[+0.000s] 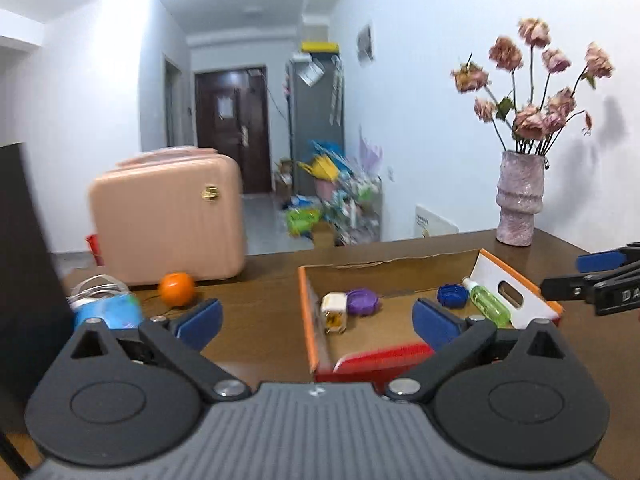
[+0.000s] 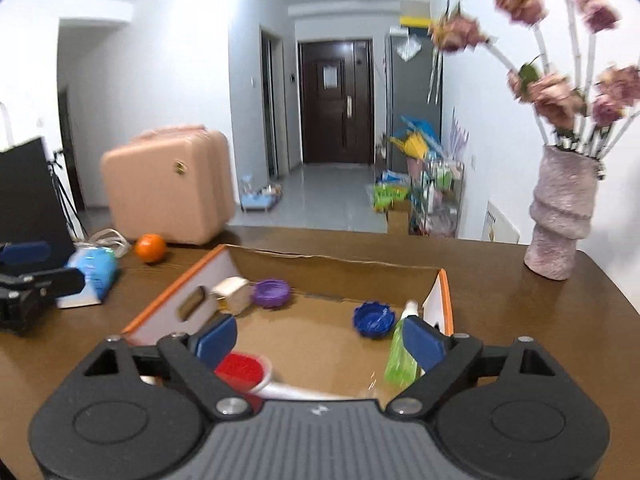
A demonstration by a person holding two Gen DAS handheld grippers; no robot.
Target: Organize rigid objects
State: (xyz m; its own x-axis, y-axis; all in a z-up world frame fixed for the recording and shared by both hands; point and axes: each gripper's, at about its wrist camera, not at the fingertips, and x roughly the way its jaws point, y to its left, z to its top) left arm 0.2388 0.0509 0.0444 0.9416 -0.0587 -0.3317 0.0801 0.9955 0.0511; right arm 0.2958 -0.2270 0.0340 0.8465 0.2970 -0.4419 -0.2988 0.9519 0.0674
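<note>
An open cardboard box with an orange rim [image 1: 305,300] [image 2: 172,288] stands on the brown table. Inside lie a white charger block [image 1: 334,312] [image 2: 234,294], a purple lid [image 1: 362,301] [image 2: 272,293], a blue lid [image 1: 452,295] [image 2: 374,318], a green bottle [image 1: 488,304] [image 2: 400,356] and a red brush [image 1: 380,356] [image 2: 242,366]. My left gripper [image 1: 316,320] hovers over the box's near left corner, open and holding nothing. Above the near end of the box, my right gripper [image 2: 320,340] is open too, with nothing in it.
A pink suitcase [image 1: 168,216] stands at the table's far left, with an orange [image 1: 176,288] and a blue packet [image 1: 108,310] in front of it. A vase of dried flowers [image 1: 518,200] is at the far right. A dark panel [image 1: 24,260] rises on the left.
</note>
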